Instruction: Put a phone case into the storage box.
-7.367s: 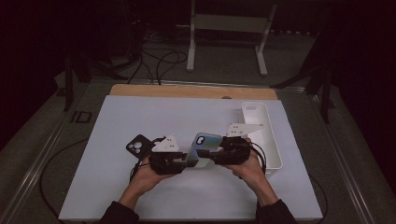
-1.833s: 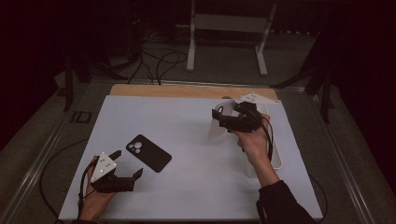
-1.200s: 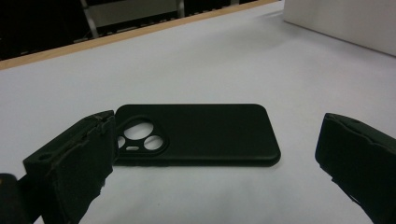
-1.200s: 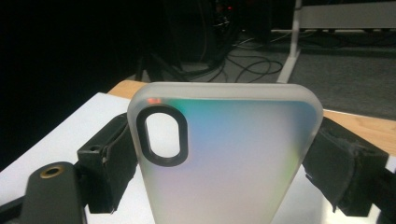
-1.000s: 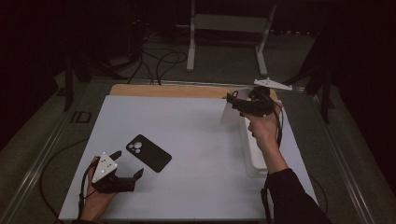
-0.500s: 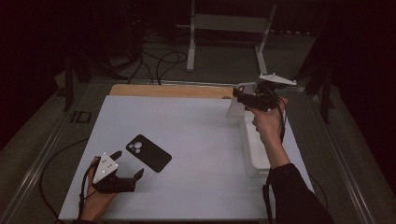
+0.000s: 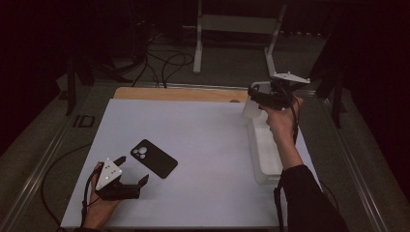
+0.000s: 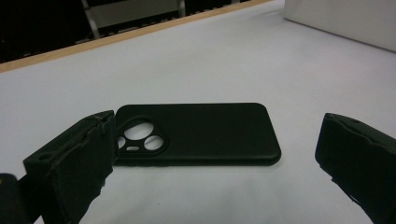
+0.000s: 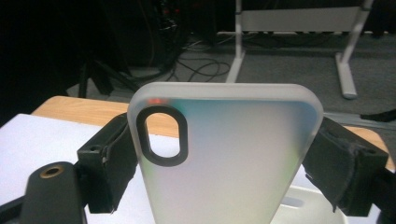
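A black phone case (image 7: pixel 154 158) (image 8: pixel 201 133) lies flat on the white table top, camera cut-out toward the left. My left gripper (image 7: pixel 131 170) (image 8: pixel 217 154) rests just in front of it at the near left, open, its jaws standing apart on either side of the case without touching it. My right gripper (image 7: pixel 253 94) (image 9: pixel 219 172) is raised over the far right of the table, shut on a frosted translucent phone case (image 7: pixel 248 108) (image 9: pixel 233 140). The pads press on the case's two long edges; it stands upright, with its oval camera hole at top left in the right gripper view.
A long white tray (image 7: pixel 266 145) (image 9: pixel 303 205) (image 8: pixel 345 18) runs along the table's right side, below the raised right hand. A wooden strip (image 7: pixel 179 94) edges the far side of the table. Beyond it are cables and a metal stand (image 7: pixel 237 24) on the floor.
The right hand has carried the frosted case right and away, from the middle of the table to above the tray's far end. The left hand has stayed by the black case.
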A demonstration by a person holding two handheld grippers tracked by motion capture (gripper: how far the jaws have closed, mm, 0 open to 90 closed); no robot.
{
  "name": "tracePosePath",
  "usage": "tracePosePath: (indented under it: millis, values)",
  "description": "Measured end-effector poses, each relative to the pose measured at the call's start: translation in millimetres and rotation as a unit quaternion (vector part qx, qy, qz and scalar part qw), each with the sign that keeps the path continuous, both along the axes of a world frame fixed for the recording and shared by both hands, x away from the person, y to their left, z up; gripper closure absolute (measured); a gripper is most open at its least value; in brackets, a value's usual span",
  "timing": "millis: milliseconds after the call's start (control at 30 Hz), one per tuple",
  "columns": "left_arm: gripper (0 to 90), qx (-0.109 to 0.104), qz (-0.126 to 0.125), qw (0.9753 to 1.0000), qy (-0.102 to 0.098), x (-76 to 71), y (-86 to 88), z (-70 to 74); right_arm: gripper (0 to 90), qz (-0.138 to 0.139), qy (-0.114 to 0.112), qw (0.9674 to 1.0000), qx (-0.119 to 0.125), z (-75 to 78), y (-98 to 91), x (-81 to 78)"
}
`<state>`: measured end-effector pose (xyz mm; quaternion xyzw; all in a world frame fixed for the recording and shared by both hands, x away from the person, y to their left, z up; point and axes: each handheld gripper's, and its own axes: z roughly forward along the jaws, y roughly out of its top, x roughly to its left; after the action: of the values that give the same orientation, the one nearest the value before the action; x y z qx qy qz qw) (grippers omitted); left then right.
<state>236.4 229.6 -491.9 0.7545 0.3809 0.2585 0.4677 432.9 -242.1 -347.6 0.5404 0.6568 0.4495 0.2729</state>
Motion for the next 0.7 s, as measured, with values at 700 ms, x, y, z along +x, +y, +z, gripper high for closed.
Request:
tracePosePath:
  millis: [700]
  values:
    - [0.1,0.0,-0.001,1.0,0.0,0.0,-0.6,-0.1,16.7,-0.066,0.024,0.997,-0.034,-15.9,-29.8,15.6]
